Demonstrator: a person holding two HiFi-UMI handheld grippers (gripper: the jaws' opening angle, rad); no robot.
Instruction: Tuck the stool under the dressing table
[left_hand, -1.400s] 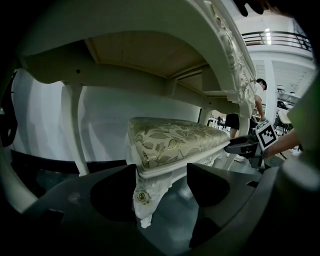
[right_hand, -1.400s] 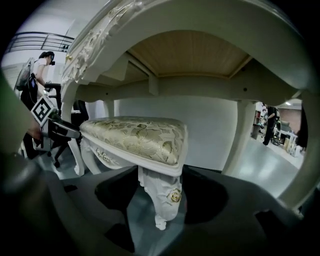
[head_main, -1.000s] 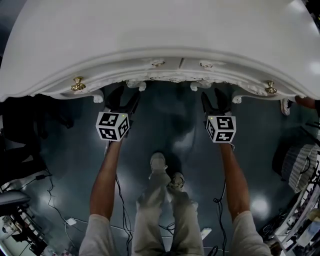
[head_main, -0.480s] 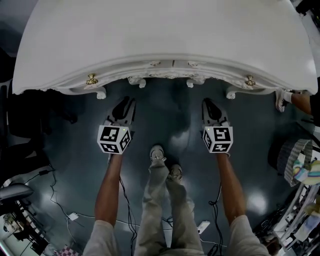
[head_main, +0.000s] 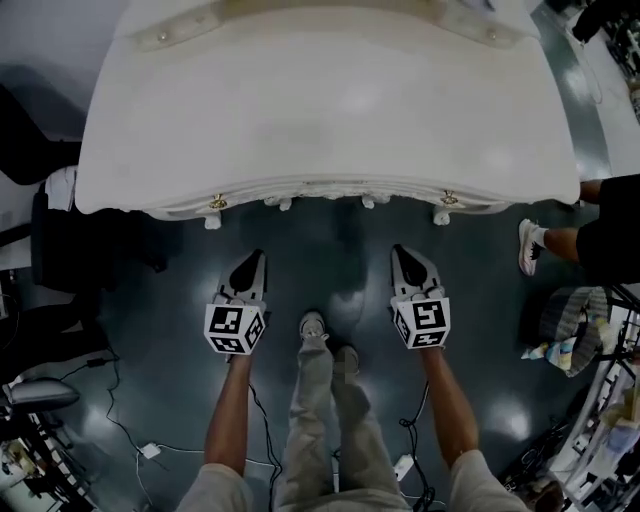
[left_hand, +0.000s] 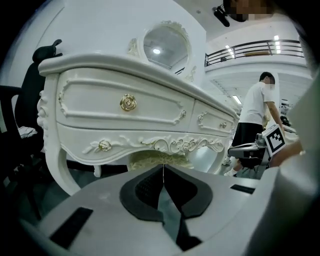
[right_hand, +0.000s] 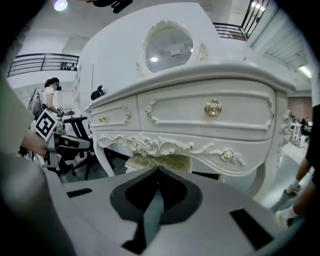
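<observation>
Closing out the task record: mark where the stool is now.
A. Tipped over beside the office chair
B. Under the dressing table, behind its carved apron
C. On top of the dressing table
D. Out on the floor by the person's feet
B: both gripper views show the stool, with its pale patterned cushion, in the knee space beneath the dressing table; the head view shows none on the open floor.

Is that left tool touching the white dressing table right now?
Apart. The head view shows dark floor between the left tool and the front edge of the dressing table. Its jaws have just closed, with nothing between them.
</observation>
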